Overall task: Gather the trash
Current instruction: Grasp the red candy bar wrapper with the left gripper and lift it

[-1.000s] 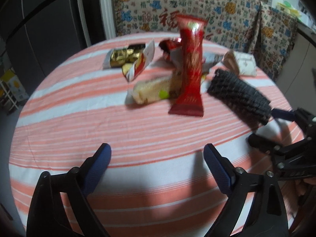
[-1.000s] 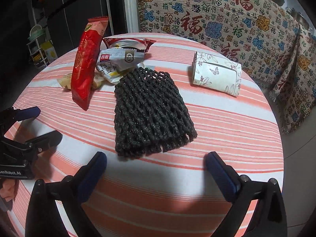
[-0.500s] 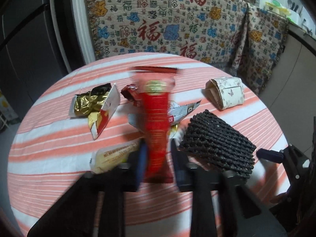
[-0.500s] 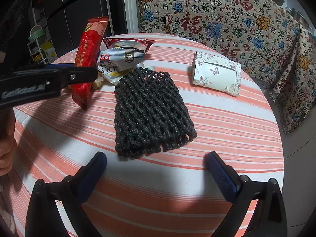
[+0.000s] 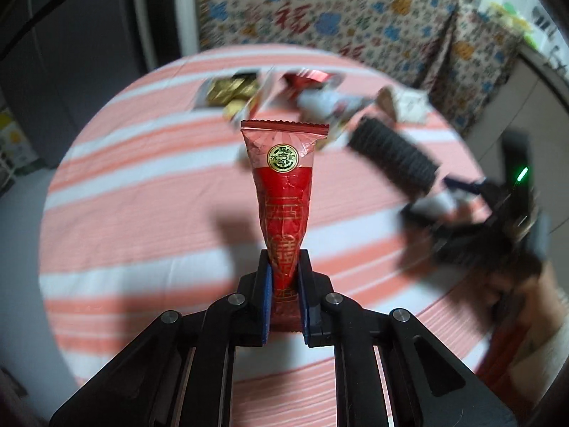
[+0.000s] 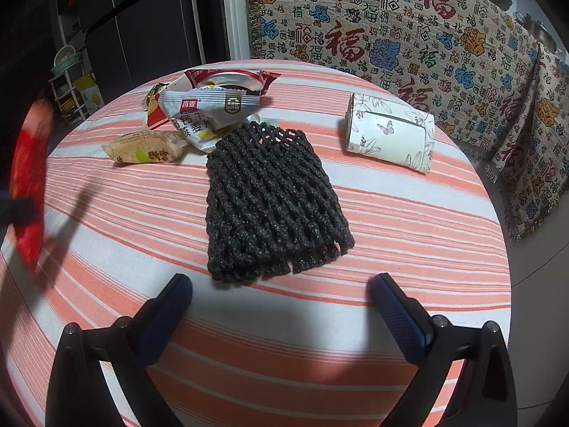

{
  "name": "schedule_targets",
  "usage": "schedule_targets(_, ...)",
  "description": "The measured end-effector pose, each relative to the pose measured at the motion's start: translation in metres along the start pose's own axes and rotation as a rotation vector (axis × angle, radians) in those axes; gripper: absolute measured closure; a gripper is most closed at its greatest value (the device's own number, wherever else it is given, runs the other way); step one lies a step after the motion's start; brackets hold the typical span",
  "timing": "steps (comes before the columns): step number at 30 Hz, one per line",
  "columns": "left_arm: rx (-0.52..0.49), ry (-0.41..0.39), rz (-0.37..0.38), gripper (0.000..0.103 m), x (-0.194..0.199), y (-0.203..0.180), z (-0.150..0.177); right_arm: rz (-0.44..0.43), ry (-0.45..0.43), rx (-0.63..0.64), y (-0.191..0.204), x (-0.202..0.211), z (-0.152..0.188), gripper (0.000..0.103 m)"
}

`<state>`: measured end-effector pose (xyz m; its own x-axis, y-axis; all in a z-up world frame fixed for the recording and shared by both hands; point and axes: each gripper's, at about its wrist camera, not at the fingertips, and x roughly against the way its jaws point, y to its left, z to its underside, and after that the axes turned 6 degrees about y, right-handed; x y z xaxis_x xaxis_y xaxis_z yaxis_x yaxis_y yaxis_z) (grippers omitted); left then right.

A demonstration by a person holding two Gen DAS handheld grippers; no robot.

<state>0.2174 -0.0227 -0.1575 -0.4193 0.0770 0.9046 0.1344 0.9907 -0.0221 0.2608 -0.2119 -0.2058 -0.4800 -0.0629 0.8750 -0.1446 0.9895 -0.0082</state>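
Observation:
My left gripper (image 5: 284, 267) is shut on a long red snack wrapper (image 5: 282, 192) and holds it upright above the striped round table (image 5: 142, 213); the wrapper shows blurred at the left of the right wrist view (image 6: 30, 185). My right gripper (image 6: 281, 295) is open and empty, just in front of a black foam net (image 6: 270, 199). Beyond the net lie a silver snack bag (image 6: 209, 114), a yellow-green pastry packet (image 6: 145, 149) and a white floral packet (image 6: 391, 138). A gold-lined wrapper (image 5: 231, 89) lies at the far side.
A patterned cloth (image 6: 409, 35) hangs behind the table. A dark fridge (image 6: 142, 25) and a small rack (image 6: 71, 85) stand at the left. The table edge drops off at the right (image 6: 505, 249).
My left gripper has shut on the red wrapper and lifted it off the table, pulling back to the left. My right gripper has stayed open in front of the net.

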Motion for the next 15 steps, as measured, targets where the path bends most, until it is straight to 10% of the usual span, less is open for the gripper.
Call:
schedule_targets(5,0.004,-0.057,-0.079,0.025,-0.030,-0.001,0.008,0.000,-0.001,0.000,0.000,-0.001,0.000,0.000)
schedule_targets(15,0.093,-0.097,-0.143,0.000,-0.052,0.018,0.003,0.001,-0.002,0.000,0.001,-0.001,0.001,0.000)
